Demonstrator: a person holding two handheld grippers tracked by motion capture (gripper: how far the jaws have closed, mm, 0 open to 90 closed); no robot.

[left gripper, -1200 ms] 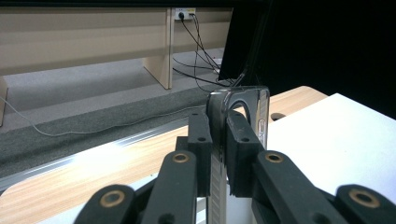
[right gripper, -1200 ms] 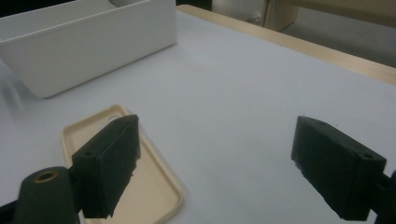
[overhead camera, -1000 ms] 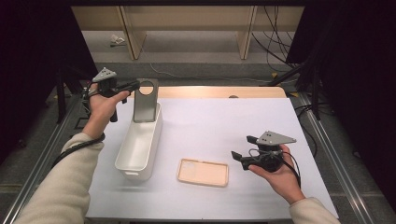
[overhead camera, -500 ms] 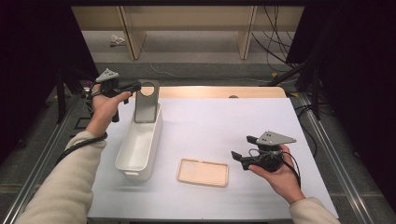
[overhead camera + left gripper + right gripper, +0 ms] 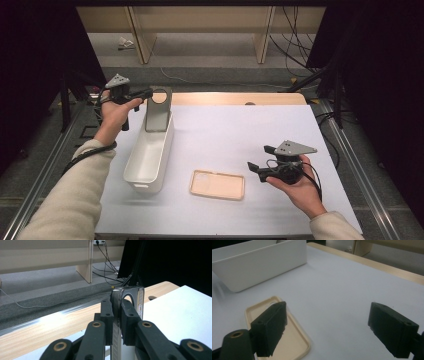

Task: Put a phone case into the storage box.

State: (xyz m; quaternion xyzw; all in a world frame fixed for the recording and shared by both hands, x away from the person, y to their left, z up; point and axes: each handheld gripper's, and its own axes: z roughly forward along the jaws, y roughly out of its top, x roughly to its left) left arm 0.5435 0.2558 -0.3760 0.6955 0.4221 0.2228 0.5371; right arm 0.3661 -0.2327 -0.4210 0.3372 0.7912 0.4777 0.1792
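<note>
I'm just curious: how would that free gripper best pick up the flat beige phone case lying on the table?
The beige phone case lies flat, hollow side up. Probably best: the open right gripper comes from above and pinches one raised long rim, a jaw inside and a jaw outside.

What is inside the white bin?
The grey phone case stands with its lower end in the bin, at its far end, clamped by the left gripper. The bin's near wall hides part of its floor.

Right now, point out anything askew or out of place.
The grey phone case stands on end at the far end of the white bin, pinched by the left tongs. The beige case lies flat.
</note>
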